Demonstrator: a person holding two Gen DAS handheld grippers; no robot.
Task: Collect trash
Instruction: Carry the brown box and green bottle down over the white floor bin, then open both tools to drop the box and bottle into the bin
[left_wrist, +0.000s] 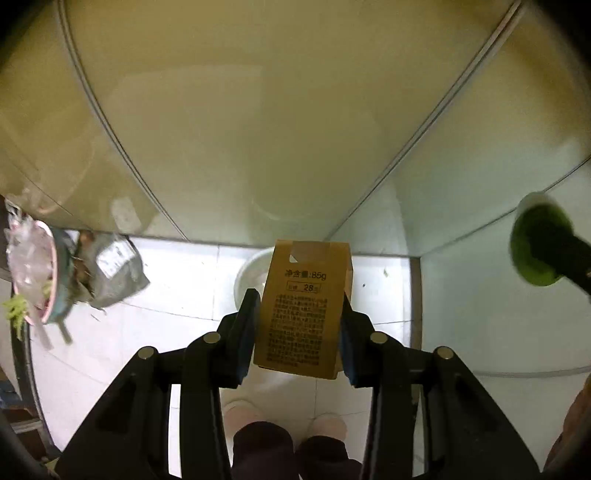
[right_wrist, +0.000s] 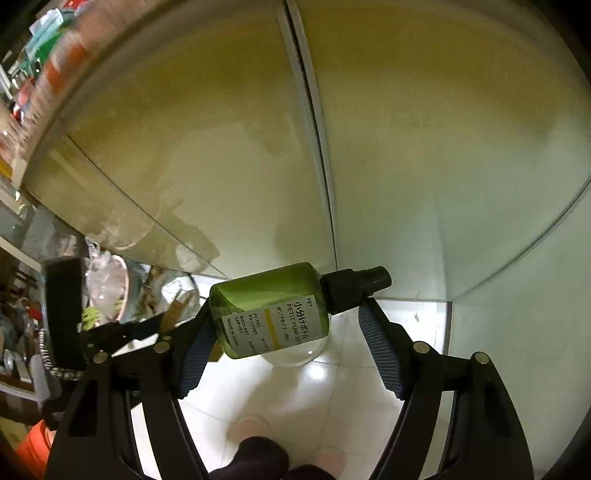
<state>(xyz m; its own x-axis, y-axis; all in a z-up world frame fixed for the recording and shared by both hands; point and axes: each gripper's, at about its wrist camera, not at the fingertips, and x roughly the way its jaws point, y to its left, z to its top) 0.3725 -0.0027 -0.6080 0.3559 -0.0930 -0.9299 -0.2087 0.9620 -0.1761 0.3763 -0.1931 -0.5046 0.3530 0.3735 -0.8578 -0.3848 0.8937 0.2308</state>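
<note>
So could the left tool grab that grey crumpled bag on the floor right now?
Probably not yet: the left tool is already clamped on a brown box, so it has no free grip. The grey bag itself lies unobstructed on the floor.

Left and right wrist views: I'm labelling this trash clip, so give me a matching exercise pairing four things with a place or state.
Things:
1. brown cardboard box with black print
2. green plastic pump bottle with black cap
3. pink-rimmed bin holding clear plastic
4. white round tub

Places or states:
A. on the floor tiles, behind the box
B. lying sideways between the right gripper's pads
C. at the left edge, beside a grey bag
D. clamped upright in the left gripper

Pairs: 1-D, 2-B, 3-C, 4-A
</note>
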